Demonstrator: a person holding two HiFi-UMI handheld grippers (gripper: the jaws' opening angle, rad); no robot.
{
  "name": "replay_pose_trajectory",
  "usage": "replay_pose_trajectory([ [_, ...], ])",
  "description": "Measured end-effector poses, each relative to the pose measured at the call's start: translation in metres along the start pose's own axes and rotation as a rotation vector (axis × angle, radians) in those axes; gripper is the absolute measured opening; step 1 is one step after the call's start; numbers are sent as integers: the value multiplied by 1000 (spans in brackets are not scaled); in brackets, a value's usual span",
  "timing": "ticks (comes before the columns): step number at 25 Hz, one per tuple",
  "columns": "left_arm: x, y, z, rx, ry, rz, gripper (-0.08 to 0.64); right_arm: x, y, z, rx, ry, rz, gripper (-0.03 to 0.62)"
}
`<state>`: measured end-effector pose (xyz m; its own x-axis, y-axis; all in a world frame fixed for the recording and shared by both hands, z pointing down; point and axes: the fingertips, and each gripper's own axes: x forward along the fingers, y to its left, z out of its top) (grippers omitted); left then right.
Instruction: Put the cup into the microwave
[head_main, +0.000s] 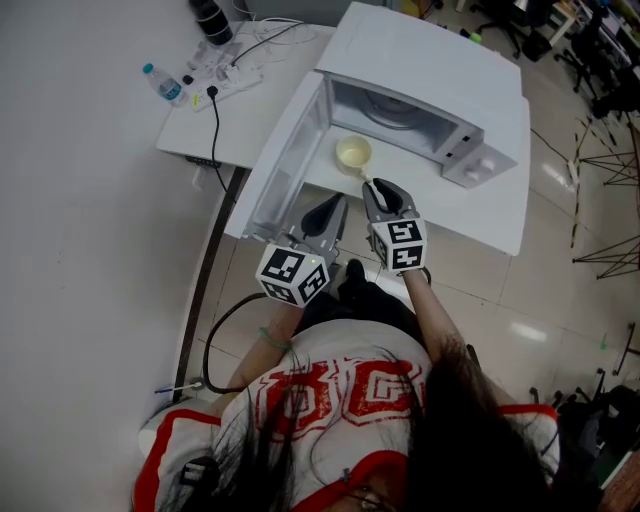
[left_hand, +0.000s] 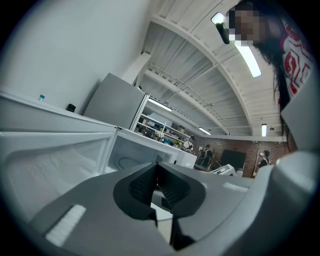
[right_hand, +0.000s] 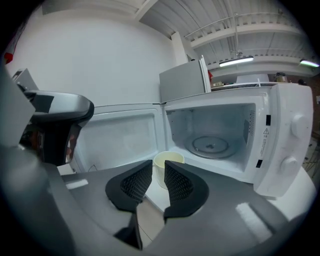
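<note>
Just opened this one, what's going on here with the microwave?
A person holds a gripper in each hand. The microwave has its door open, and the pale cup sits on the table in front of it, not yet inside. The right gripper points at the cup, jaws slightly apart, not gripping it. The left gripper is shut and empty.

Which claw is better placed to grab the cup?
Right, probably. The right claw points straight at the cup, just short of it; the left claw is shut, farther back.
</note>
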<state>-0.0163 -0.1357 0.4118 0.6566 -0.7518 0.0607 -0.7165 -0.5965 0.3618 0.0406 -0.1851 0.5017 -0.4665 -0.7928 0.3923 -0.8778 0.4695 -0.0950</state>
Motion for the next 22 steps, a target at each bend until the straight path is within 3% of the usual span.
replay_pose_trajectory([
  [7, 13, 10, -8, 10, -13, 2, 0, 32, -4, -22, -27, 50, 54, 220],
  [22, 33, 27, -36, 2, -18, 4, 0, 88, -20, -40, -66, 86, 74, 400],
])
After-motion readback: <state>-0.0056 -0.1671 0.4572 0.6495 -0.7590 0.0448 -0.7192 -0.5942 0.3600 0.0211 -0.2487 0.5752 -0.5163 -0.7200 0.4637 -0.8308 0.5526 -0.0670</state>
